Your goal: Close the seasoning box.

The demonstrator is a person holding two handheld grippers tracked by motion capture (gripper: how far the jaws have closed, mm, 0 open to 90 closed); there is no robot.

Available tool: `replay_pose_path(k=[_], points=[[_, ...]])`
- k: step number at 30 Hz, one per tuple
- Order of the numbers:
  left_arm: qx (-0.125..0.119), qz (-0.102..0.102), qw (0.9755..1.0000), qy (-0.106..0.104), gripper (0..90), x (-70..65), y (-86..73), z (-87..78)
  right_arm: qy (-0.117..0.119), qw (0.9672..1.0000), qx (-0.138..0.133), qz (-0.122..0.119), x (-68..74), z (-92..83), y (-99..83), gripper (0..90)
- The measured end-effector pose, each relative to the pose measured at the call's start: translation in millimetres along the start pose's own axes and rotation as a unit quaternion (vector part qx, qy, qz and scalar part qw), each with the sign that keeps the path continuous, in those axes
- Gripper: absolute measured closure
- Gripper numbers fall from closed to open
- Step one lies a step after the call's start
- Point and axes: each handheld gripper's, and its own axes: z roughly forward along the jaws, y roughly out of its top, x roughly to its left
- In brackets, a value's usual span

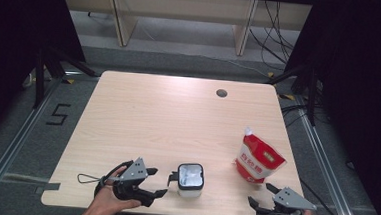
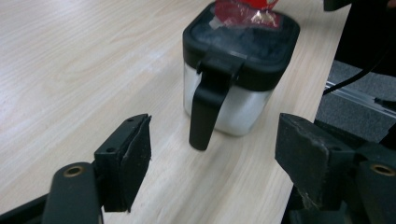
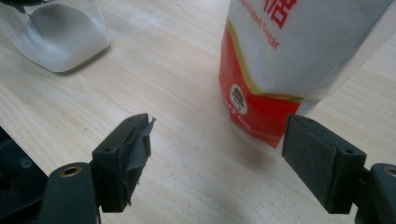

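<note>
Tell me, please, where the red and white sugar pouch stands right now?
In the high view the sugar pouch stands upright near the table's right edge, right of the lidded jar and beyond the right gripper.

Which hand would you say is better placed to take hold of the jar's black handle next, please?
Left. The left gripper is open beside the jar, with the black handle pointing toward it. The right gripper sits open nearer the sugar pouch.

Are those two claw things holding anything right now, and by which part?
Nothing is held. The left tool stands open just short of the jar handle; the right tool is open near the sugar bag.
</note>
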Motion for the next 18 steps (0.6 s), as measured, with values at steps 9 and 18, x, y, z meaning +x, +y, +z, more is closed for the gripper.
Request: replay_pose_path(k=[9,18], points=[[0.013,-0.016,0.9997,0.013,23.5,1.8,-18.1,1.1,-0.001,1.0000,-0.002,-0.001,0.3,0.2,0.0,24.7],[0.027,-0.024,0.9989,0.029,22.4,1.1,-34.6,-3.0,0.006,1.0000,0.007,-0.002,1.2,0.5,-0.1,24.4]])
